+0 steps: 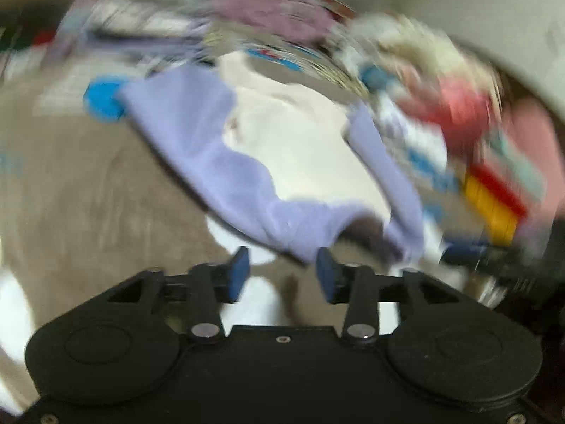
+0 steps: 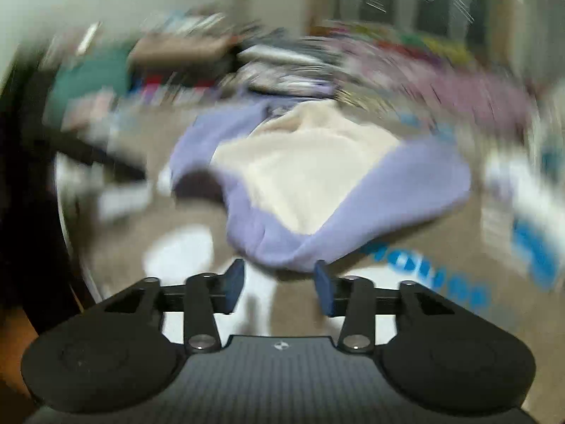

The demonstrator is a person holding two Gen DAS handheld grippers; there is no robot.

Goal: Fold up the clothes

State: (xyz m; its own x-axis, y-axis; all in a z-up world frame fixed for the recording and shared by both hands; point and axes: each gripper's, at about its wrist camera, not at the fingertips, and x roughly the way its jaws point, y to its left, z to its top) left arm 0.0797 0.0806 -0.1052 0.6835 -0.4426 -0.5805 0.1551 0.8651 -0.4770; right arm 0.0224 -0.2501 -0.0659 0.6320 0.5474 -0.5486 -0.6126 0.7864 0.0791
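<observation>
Both views are blurred. A lavender garment (image 1: 197,141) with a cream inner side (image 1: 300,134) lies spread on a tan bedcover (image 1: 88,194). My left gripper (image 1: 282,258) is open, its blue pads (image 1: 240,275) apart. The garment's near corner hangs just in front of the gap and no pad presses on it. In the right wrist view the same garment (image 2: 303,176) lies ahead with its lavender edge folded over the cream. My right gripper (image 2: 279,265) is open too, and the garment's near fold sits just beyond its pads (image 2: 325,289), not clamped.
A mauve garment (image 1: 275,14) and a pink and red heap (image 1: 459,106) lie behind and to the right. A blue round thing (image 1: 102,99) sits left of the garment, and a yellow and red item (image 1: 494,205) right of it. The bedcover (image 2: 406,275) shows blue lettering.
</observation>
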